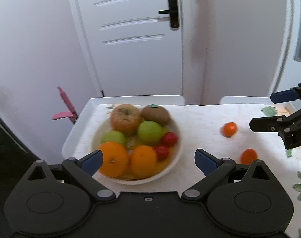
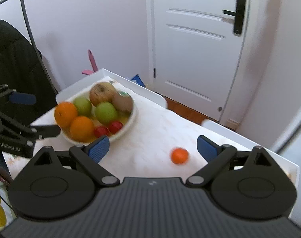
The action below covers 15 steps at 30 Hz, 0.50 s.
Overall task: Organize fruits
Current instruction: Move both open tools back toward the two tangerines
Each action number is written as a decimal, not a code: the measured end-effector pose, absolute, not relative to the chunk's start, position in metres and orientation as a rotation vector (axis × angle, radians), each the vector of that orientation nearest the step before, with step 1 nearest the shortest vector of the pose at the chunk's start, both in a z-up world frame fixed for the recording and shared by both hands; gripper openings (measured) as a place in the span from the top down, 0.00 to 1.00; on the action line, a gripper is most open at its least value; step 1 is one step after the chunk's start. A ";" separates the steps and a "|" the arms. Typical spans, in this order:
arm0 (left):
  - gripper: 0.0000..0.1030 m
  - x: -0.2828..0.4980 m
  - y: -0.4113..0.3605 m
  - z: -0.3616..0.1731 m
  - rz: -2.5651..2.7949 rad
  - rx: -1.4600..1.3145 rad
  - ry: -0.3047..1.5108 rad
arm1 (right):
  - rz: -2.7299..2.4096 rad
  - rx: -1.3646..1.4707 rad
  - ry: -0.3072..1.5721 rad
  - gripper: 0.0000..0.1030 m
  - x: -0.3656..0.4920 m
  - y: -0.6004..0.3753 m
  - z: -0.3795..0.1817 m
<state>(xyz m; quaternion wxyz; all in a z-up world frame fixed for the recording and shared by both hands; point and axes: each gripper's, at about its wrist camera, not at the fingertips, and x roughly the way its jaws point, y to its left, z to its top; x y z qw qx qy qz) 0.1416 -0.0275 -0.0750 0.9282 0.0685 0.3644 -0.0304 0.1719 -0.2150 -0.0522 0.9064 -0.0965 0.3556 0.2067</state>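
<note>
Both tongs, left [image 1: 148, 159] and right [image 2: 152, 148], gape wide, empty. Tangerine [image 2: 179, 155] loose mid-tabletop, apart from bowl [image 2: 128, 128]: light, rollable, soft-skinned; pinch gently across its middle.

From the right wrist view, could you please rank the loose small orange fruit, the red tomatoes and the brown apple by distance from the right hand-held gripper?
1. Small orange fruit, between the open right hand-held gripper fingers, right of centre.
2. Red tomatoes, bowl's near side, left.
3. Brown apple, bowl's far side.

Soft daylight, motion blur (fisheye-bent edges)
</note>
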 end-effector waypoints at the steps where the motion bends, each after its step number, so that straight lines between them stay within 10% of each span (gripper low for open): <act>1: 0.02 0.141 -0.033 -0.076 -0.074 0.139 0.749 | 0.415 -0.200 0.736 0.00 0.169 -0.224 -0.052; 15: 0.02 0.157 -0.127 -0.114 -0.246 0.204 0.791 | 0.346 -0.216 0.751 0.00 0.176 -0.318 -0.076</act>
